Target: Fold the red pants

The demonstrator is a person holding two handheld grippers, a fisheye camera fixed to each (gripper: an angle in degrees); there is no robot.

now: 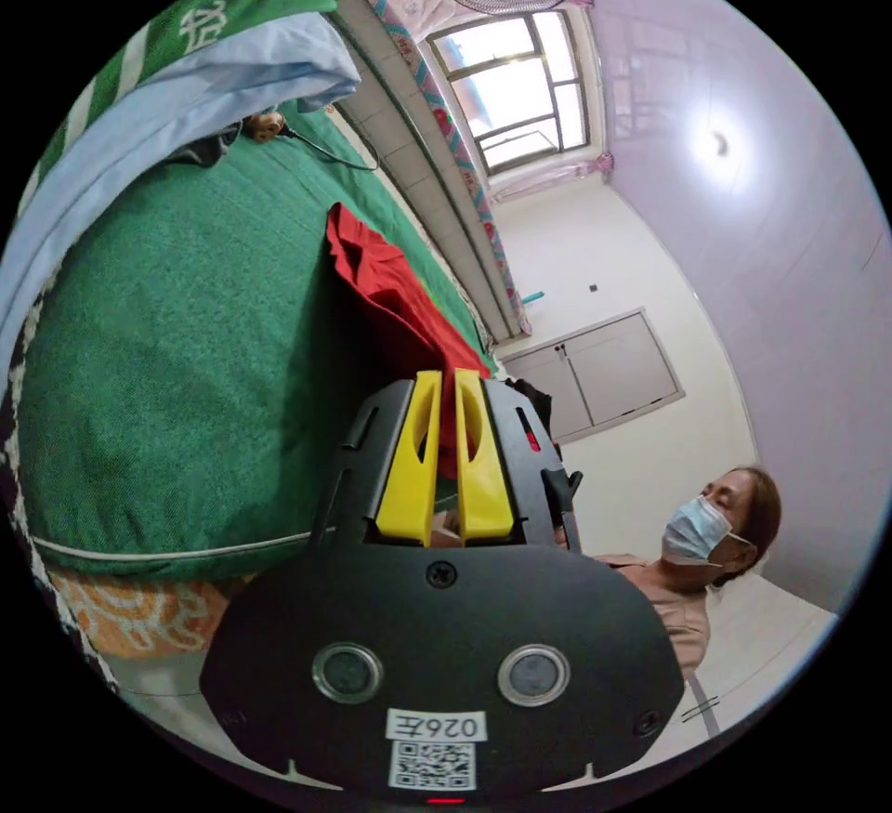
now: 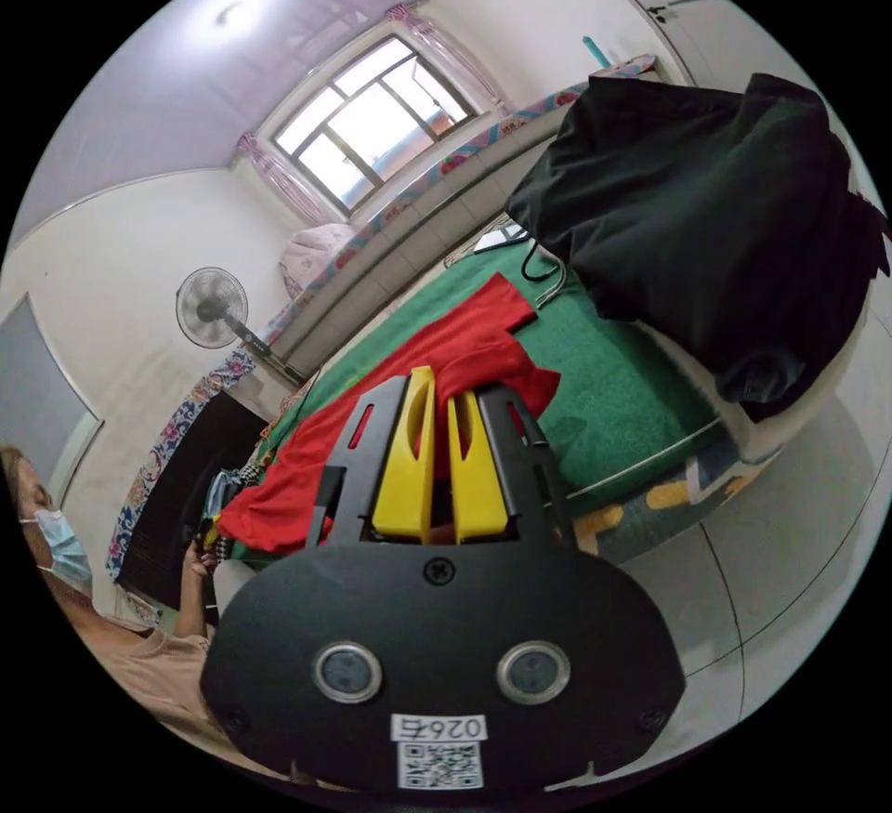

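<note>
1. Meanwhile, at the left of the left gripper view, a green bed cover [image 1: 186, 367] fills the frame, with a pale blue cloth [image 1: 186, 107] bunched along its upper left edge.
2. At centre, the left gripper [image 1: 446, 455] has its yellow jaws nearly closed on an edge of the red pants [image 1: 390, 283], which run up the frame across the bed; both jaws appear to press on the cloth.
3. In the right gripper view, the red pants [image 2: 400, 386] lie from lower left to centre, one end raised off the bed cover [image 2: 613, 395].
4. Mid-frame, the right gripper [image 2: 442, 460] pinches that raised end, its jaws a narrow slit apart.
5. At upper right, a black garment [image 2: 715, 218] is heaped on the bed's edge.
6. Judged from this, a fold is under way: both ends are held, and the next move calls for carrying one end over the other evenly, keeping the edges aligned, before letting go.
</note>
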